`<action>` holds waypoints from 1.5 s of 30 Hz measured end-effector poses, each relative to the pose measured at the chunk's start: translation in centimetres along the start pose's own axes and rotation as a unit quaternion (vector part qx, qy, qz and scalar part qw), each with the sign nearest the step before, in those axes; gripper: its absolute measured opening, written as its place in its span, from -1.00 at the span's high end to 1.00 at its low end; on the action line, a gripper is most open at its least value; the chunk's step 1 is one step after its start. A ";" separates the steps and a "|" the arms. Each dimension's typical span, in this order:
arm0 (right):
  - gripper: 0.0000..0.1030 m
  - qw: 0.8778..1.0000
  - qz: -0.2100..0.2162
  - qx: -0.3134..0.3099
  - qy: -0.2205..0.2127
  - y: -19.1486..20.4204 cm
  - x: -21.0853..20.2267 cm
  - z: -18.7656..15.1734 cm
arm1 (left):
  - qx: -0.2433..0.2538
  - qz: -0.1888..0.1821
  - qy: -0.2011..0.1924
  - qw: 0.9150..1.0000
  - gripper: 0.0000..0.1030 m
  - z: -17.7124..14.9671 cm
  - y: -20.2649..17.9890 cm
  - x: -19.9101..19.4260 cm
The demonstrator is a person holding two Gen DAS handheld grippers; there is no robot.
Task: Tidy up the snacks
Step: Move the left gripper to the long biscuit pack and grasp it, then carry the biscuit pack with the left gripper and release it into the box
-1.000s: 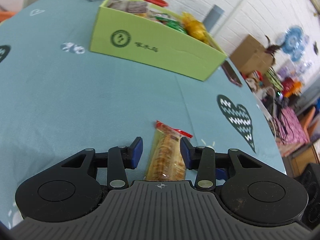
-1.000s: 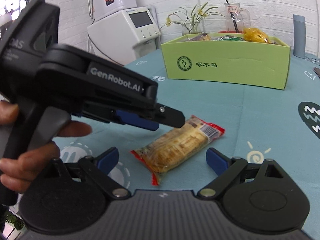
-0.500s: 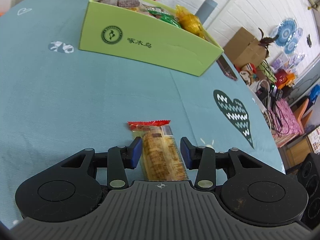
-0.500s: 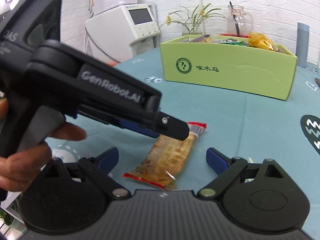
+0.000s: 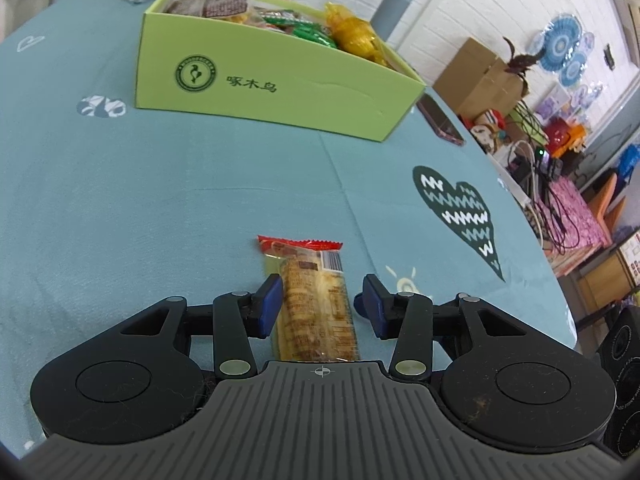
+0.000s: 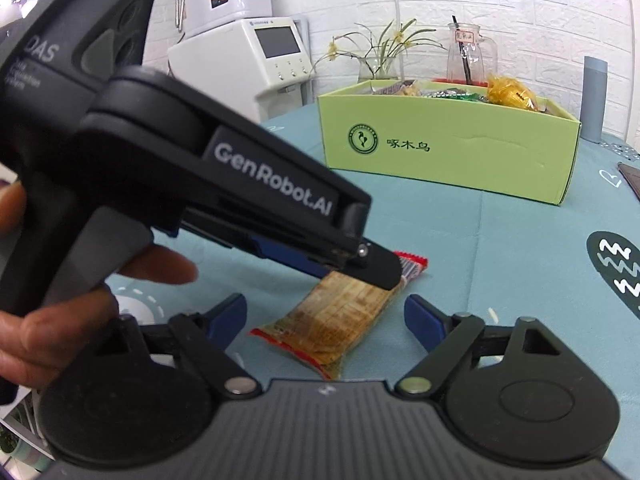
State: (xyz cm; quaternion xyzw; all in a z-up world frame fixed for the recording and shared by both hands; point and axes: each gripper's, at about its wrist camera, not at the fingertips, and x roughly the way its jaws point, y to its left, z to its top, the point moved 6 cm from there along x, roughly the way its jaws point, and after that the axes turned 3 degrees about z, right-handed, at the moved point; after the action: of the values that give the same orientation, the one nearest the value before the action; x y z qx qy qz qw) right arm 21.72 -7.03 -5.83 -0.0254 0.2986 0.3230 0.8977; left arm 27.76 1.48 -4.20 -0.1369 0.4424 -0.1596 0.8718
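Left wrist view: the left gripper (image 5: 320, 300) has the snack packet (image 5: 312, 300) between its blue pads. The left pad (image 5: 270, 304) touches the wrapper's edge, while the right pad stands just off the other side with a sliver of cloth showing, so the jaws are not clamped on it. The packet's red crimped end points away from the tool, over the teal tablecloth (image 5: 160, 200). Well ahead sits the green box (image 5: 276, 80), already filled with wrapped snacks. Off to the tool's right, a dark zigzag heart (image 5: 460, 212) is printed on the cloth.

Right wrist view: the right gripper (image 6: 326, 320) has just been narrowing its jaws, yet both blue pads stand clear of the packet (image 6: 332, 320), which lies between them, slanting. From the left, the other gripper (image 6: 376, 268) reaches in, its tip over the packet's far end, and a hand (image 6: 60, 320) squeezes its handle. The green box (image 6: 448, 148) stands ahead.
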 end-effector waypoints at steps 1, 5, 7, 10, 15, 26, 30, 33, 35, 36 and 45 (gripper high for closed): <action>-0.64 1.000 0.000 0.001 0.000 0.0 0.0 0.0 | 0.003 -0.001 0.000 1.000 0.55 0.0 -0.1 0.0; -0.64 1.000 -0.011 0.000 0.003 0.3 0.0 0.0 | 0.021 -0.003 0.003 1.000 0.55 0.0 -0.5 0.2; -0.62 1.000 -0.018 0.003 0.005 0.4 0.1 0.0 | 0.028 -0.003 0.006 1.000 0.55 -0.1 -0.5 0.4; -0.62 1.000 -0.023 0.010 0.006 0.4 0.0 -0.3 | 0.034 -0.013 0.021 0.999 0.56 -0.3 -0.2 0.8; -0.57 0.999 -0.032 -0.003 0.014 0.6 1.7 0.2 | 0.046 -0.014 0.019 0.999 0.66 -1.1 -0.1 1.0; -0.47 0.997 -0.041 -0.053 -0.046 -1.8 2.6 8.7 | 0.017 -0.008 -0.066 0.998 0.74 7.2 -1.3 -1.1; -0.52 0.991 -0.060 -0.084 -0.084 -4.3 3.5 14.4 | 0.037 -0.003 -0.109 0.993 0.73 13.7 -3.0 -1.3; -0.52 0.990 -0.057 -0.082 -0.100 -6.7 4.9 18.4 | 0.052 0.012 -0.133 0.990 0.73 18.1 -3.7 -0.6; -0.52 0.991 -0.051 -0.077 -0.101 -8.3 6.2 20.6 | 0.052 0.019 -0.140 0.989 0.73 20.8 -3.7 0.5; -0.52 0.991 -0.047 -0.075 -0.099 -9.0 7.0 21.4 | 0.052 0.022 -0.140 0.988 0.73 21.9 -3.5 1.2; -0.51 0.998 -0.009 -0.044 -0.036 -13.1 15.8 21.4 | 0.036 0.053 -0.086 0.994 0.71 24.1 0.7 9.2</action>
State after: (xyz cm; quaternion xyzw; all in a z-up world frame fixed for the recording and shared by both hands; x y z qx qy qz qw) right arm 50.33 -3.35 1.05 -0.0559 0.2508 0.3290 0.9087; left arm 52.63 0.78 2.58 -0.0951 0.3664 -0.1162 0.9183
